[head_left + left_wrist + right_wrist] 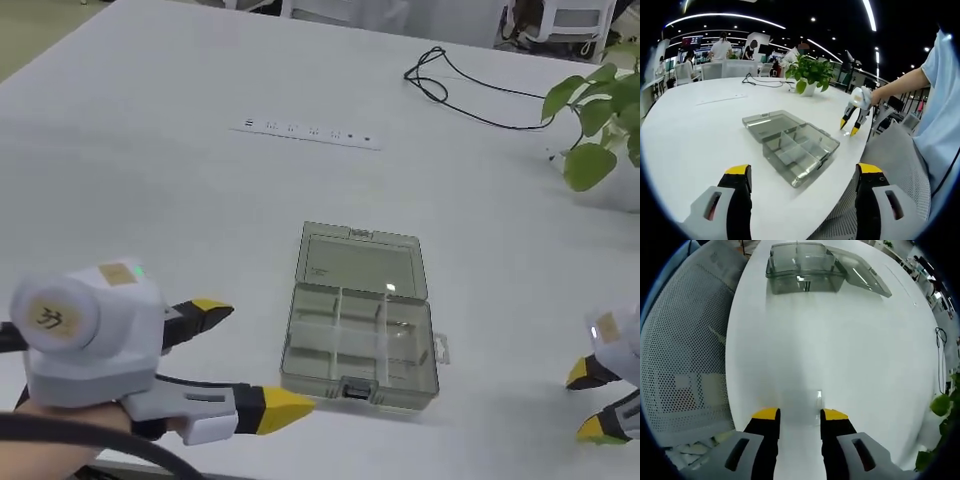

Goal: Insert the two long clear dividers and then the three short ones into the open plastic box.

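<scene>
Holds left hand-held gripper (255, 355) spread beside the box (325, 380), likely to steady it. Aims right hand-held gripper (799, 413), jaws apart, at a clear divider (819, 397), probably for pickup.

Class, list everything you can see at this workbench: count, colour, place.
Table: one, white, under everything.
Plastic box: one, smoky clear, open, near front edge; dividers stand inside.
Power strip: one, white, beyond the box.
Cable: one, black, far right.
Potted plant: one, green, right edge.
Mesh chair: one, pale grey, beside the table.
Small clear piece: one, on the table.
Left gripper: one, white, yellow tips, open, left of box.
Right gripper: one, same colours, open, right of box.
</scene>
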